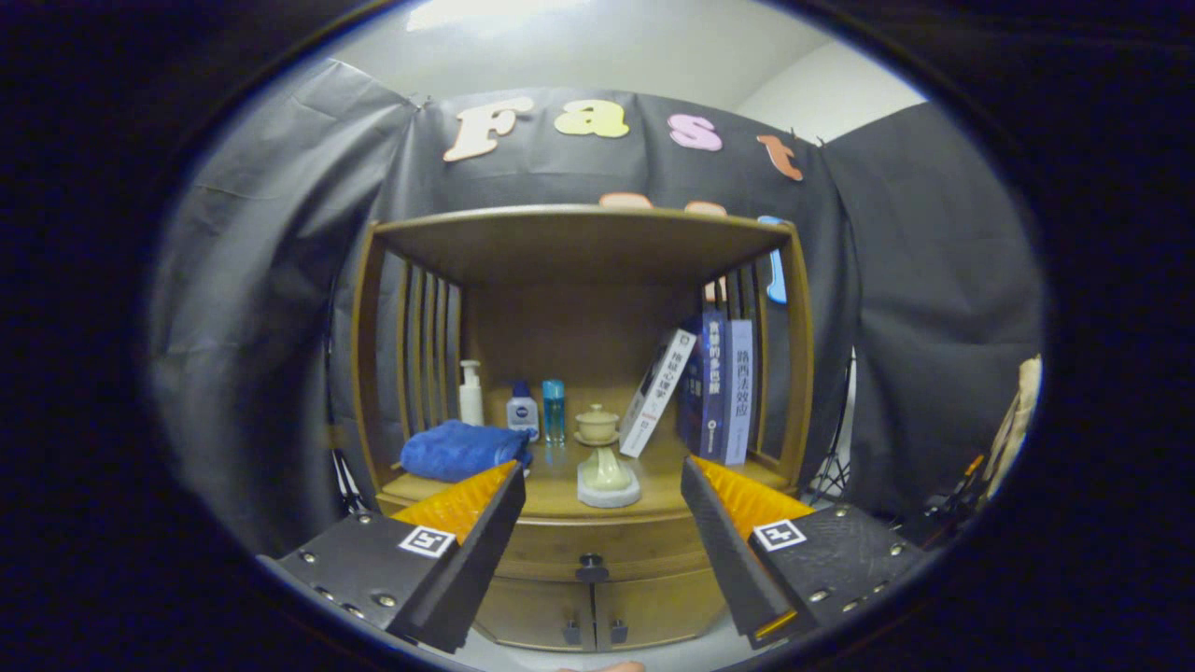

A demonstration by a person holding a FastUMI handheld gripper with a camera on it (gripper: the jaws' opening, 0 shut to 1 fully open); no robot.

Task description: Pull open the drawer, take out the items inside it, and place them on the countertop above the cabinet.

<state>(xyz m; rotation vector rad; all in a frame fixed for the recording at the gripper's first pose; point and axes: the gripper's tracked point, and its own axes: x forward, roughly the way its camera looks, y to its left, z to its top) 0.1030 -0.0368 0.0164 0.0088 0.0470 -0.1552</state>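
The gripper (597, 485) hangs in the lower middle of the frame with its fingers spread wide apart, holding nothing. Low in the frame between them, the drawer (597, 546) sits closed, its dark knob (591, 567) centred, beneath the countertop (653, 467) holding a blue towel (462, 450), bottles and books.

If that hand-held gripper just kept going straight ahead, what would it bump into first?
Probably the drawer knob on the closed drawer, which sits between the open hand-held gripper's fingers and beyond them; depth is hard to judge here.
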